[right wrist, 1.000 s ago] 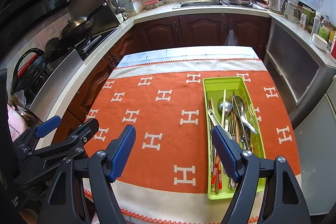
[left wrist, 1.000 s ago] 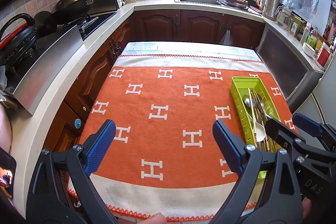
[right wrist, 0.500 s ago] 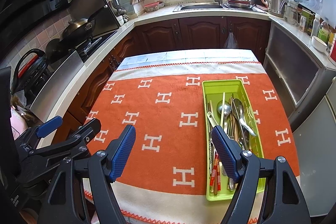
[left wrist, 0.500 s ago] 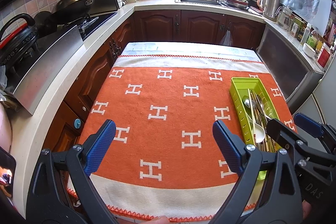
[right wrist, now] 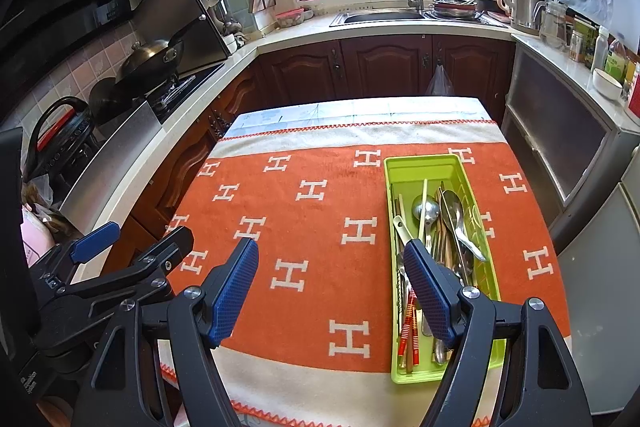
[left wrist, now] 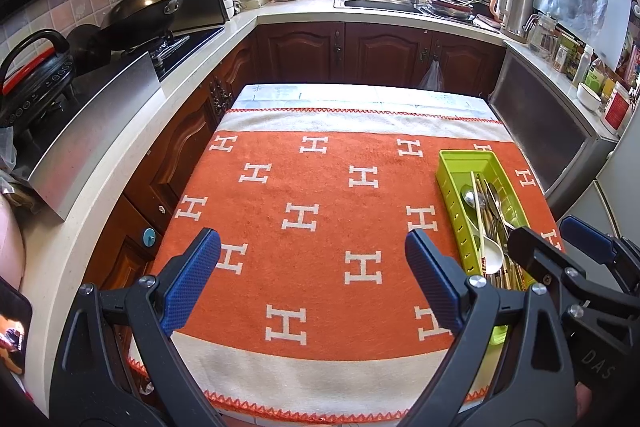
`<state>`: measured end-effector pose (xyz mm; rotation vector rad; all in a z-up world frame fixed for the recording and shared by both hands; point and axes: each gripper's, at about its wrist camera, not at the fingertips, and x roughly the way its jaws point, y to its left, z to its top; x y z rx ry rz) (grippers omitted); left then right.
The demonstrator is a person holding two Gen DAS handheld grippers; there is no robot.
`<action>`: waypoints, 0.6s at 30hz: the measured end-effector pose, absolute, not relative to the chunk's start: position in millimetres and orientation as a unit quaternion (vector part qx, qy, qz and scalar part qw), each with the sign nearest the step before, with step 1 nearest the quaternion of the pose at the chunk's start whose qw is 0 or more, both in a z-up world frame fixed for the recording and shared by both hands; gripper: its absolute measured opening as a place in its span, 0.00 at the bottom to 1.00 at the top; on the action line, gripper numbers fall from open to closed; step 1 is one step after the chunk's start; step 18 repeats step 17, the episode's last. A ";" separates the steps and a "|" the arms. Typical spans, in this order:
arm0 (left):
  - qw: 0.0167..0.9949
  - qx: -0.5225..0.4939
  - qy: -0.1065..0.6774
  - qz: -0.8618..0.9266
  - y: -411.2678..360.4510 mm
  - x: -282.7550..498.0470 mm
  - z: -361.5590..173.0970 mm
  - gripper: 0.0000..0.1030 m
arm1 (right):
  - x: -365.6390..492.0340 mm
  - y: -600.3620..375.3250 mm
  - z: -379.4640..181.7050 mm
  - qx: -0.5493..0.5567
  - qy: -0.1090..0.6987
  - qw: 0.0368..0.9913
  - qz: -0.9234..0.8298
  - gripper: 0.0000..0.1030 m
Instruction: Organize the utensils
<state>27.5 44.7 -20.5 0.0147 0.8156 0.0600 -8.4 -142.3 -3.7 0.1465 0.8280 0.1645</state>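
Observation:
A lime-green utensil tray (right wrist: 418, 167) lies on the right side of the orange H-pattern cloth (right wrist: 304, 227). It holds several spoons (right wrist: 456, 215), chopsticks (right wrist: 411, 327) and other cutlery. It also shows in the left wrist view (left wrist: 466, 161) with a white spoon (left wrist: 493, 254) in it. My left gripper (left wrist: 312, 279) is open and empty above the cloth's near middle. My right gripper (right wrist: 332, 287) is open and empty, its right finger over the tray's near part. The right gripper shows in the left wrist view (left wrist: 560, 239), and the left gripper in the right wrist view (right wrist: 136, 239).
The table (left wrist: 360, 95) stands in a U-shaped kitchen. A stove with a wok (left wrist: 144, 7) is on the left counter, a sink (left wrist: 380, 3) at the back, a kettle (left wrist: 516, 7) and jars on the right counter. A steel appliance (right wrist: 560, 143) is close to the table's right.
The right wrist view has risen and drawn back slightly, so the tray sits lower and further right in it. The left gripper has barely moved. Both grippers stay open.

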 end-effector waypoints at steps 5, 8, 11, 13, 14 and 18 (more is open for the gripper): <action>0.916 0.006 0.401 0.028 43.2 25.8 -19.8 0.90 | -9.3 -141.9 -3.5 0.072 0.404 0.909 0.077 0.74; 0.916 0.006 0.400 0.029 43.4 22.8 -18.3 0.90 | -10.9 -141.1 -3.6 0.073 0.404 0.909 0.079 0.74; 0.914 0.007 0.404 0.032 43.8 24.1 -18.8 0.90 | -10.0 -140.2 -3.9 0.074 0.408 0.907 0.078 0.74; 0.913 0.004 0.407 0.030 44.4 25.0 -19.8 0.90 | -9.1 -138.7 -3.8 0.074 0.410 0.906 0.078 0.74; 0.913 0.003 0.408 0.030 44.5 25.6 -20.4 0.90 | -9.2 -138.0 -3.7 0.073 0.410 0.906 0.077 0.74; 0.911 0.003 0.411 0.029 44.4 26.9 -22.2 0.90 | -7.7 -136.1 -5.0 0.073 0.413 0.905 0.075 0.74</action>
